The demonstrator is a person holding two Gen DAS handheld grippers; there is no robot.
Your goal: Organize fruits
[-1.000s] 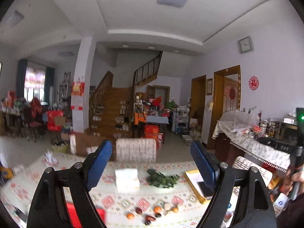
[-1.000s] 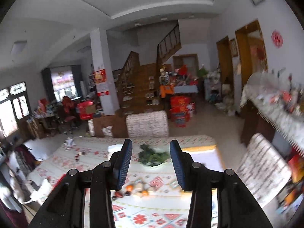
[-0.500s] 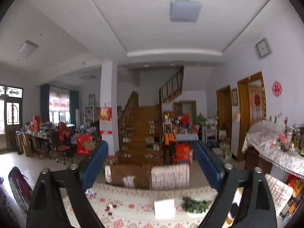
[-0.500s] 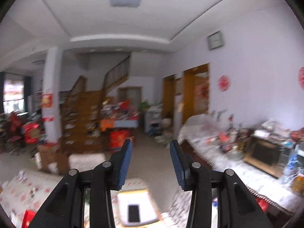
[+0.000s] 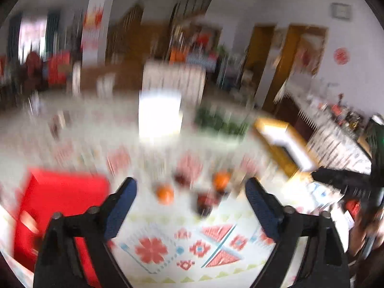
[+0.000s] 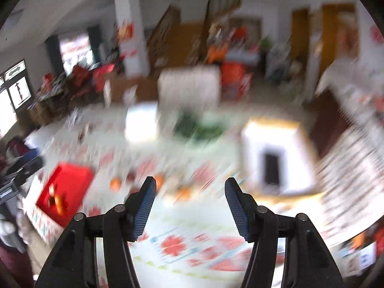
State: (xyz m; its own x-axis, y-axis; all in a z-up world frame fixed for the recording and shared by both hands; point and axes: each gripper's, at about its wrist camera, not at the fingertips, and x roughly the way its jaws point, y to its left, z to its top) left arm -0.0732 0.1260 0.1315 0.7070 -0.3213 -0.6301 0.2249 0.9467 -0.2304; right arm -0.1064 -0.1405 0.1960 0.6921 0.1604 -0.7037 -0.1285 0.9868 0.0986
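Both views are motion-blurred. Several small fruits lie on the patterned tablecloth: an orange one (image 5: pixel 164 194), another orange one (image 5: pixel 221 180) and dark red ones (image 5: pixel 204 201); they show in the right wrist view too, an orange one (image 6: pixel 115 183) among them. A red box (image 5: pixel 60 206) stands left of them, also in the right wrist view (image 6: pixel 64 189). My left gripper (image 5: pixel 190 193) is open and empty above the table, with the fruits between its fingers. My right gripper (image 6: pixel 190 192) is open and empty, just short of the fruits.
A white box (image 5: pixel 159 114) and a green leafy bunch (image 5: pixel 218 122) sit farther back on the table. A yellow-rimmed tray with a dark phone (image 6: pixel 272 169) lies to the right. Chairs and a cluttered room lie beyond. The right gripper's arm shows at the left view's right edge (image 5: pixel 355 180).
Both cameras have swung sharply down from the ceiling and room to the table. The right gripper's jaws stand wider than before. The fruits now lie close ahead of both grippers.
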